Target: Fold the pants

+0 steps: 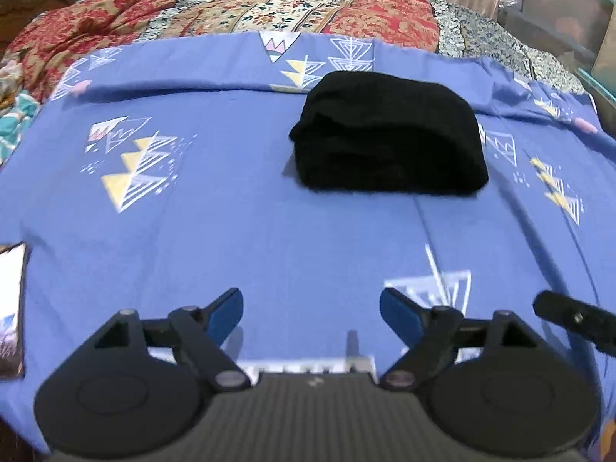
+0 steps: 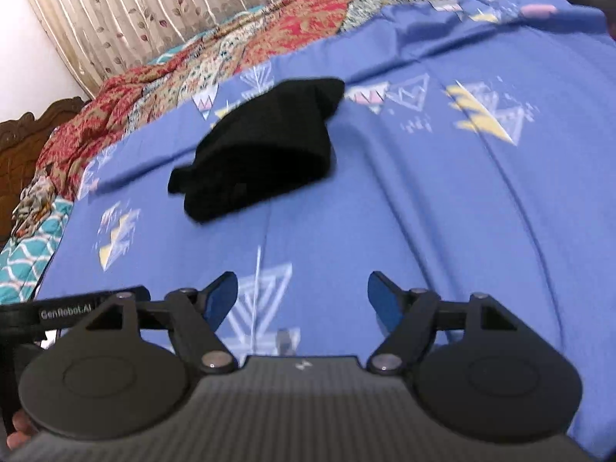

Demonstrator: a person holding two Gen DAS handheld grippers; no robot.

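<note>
Pants: I see the black pants [image 1: 389,134] folded into a compact bundle, toward the far edge of the bed.
Bedsheet: blue bedsheet [image 1: 269,231], triangle prints; patchwork quilt [image 1: 269,4] bunched beyond its far edge.
Room: pleated curtain [image 2: 134,11], carved wooden headboard [image 2: 27,142].
Left view only: my phone [image 1: 11,308] at the left edge.
Left gripper [image 1: 312,308]: jaws wide apart, empty.
Right gripper [image 2: 302,296]: likewise spread, nothing held.

Count, both wrist views:
- Folded bundle of black fabric pants [image 1: 387,134]: one.
- Blue bedsheet with white and yellow triangle print [image 1: 250,231]: one.
- Red and cream floral patchwork quilt [image 1: 269,7]: one.
- Black two-finger grippers with blue pads: two, the left gripper [image 1: 311,308] and the right gripper [image 2: 302,294].
- Dark flat phone-like slab at the left edge [image 1: 11,308]: one.
</note>
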